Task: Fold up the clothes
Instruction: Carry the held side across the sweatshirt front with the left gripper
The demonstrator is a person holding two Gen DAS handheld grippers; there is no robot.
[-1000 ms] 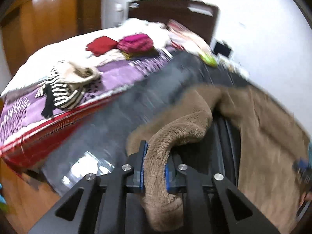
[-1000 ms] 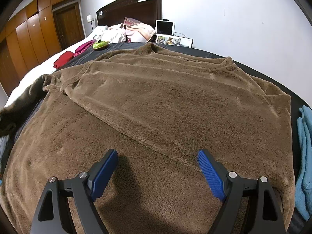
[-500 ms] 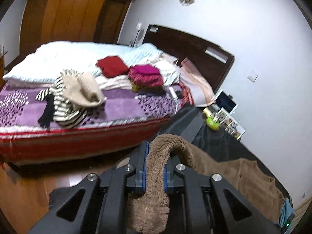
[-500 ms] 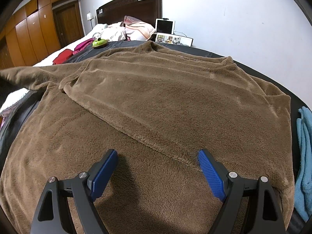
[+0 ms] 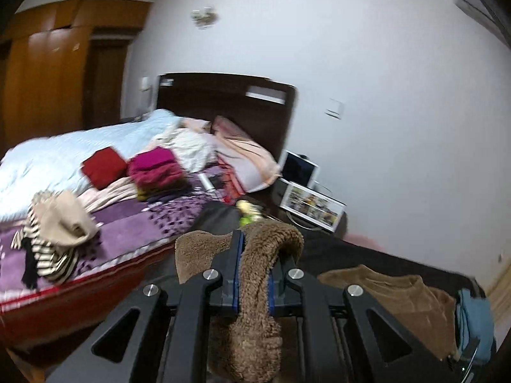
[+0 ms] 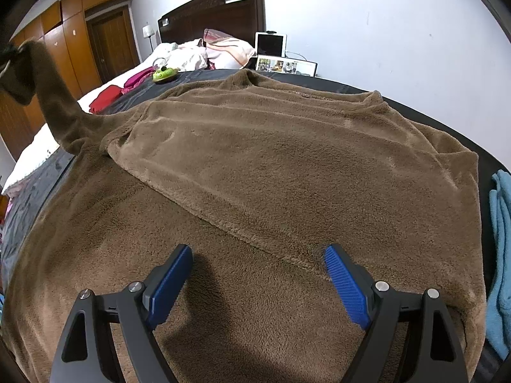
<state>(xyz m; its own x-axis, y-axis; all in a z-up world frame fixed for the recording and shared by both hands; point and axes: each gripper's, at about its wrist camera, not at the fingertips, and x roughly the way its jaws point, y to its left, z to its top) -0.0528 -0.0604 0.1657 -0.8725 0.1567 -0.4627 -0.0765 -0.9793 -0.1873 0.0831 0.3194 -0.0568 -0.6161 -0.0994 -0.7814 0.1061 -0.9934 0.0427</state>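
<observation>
No legible writing. Left gripper clamps brown fleece garment; right gripper agape above it; dark sheet, possibly bed; white wall.

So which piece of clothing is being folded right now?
Look at the black-covered surface beside the bed. The fuzzy brown fleece garment spreads across most of it. Unlike the folded blue cloth beside it, one sleeve is pinched up in the left gripper.

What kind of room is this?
Most likely a bedroom. There is a bed with a dark headboard, pillows, and a wooden wardrobe by the wall.
</observation>
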